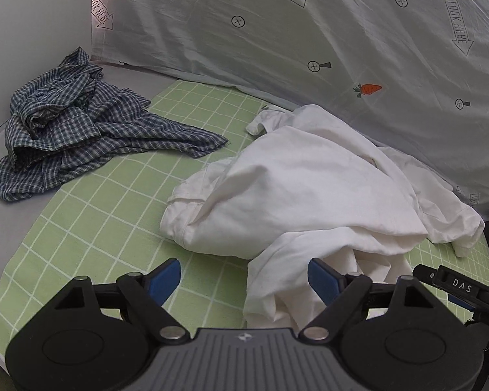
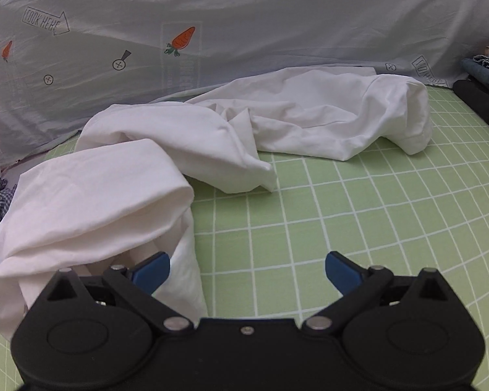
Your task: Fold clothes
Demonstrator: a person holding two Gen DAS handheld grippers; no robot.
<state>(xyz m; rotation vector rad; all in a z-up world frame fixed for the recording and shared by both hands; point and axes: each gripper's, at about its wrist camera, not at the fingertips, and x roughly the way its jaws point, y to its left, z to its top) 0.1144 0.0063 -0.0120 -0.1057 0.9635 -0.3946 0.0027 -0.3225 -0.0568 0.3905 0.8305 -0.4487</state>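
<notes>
A crumpled white garment (image 1: pixel 296 189) lies on the green checked sheet (image 1: pixel 114 202); in the right wrist view the same white garment (image 2: pixel 212 130) stretches from lower left to upper right. My left gripper (image 1: pixel 244 277) is open, its blue fingertips (image 1: pixel 166 277) apart, the right one against the white cloth's near fold. My right gripper (image 2: pixel 247 270) is open too, over bare sheet (image 2: pixel 342 215), its left fingertip touching the garment's near edge. A blue plaid shirt (image 1: pixel 75 130) lies bunched at the far left.
A pale grey printed cloth (image 1: pixel 309 32) with carrots and arrows hangs as a backdrop behind the bed. Dark clothing (image 2: pixel 482 75) sits at the right edge. The other gripper's black body (image 1: pixel 456 286) shows at lower right in the left wrist view.
</notes>
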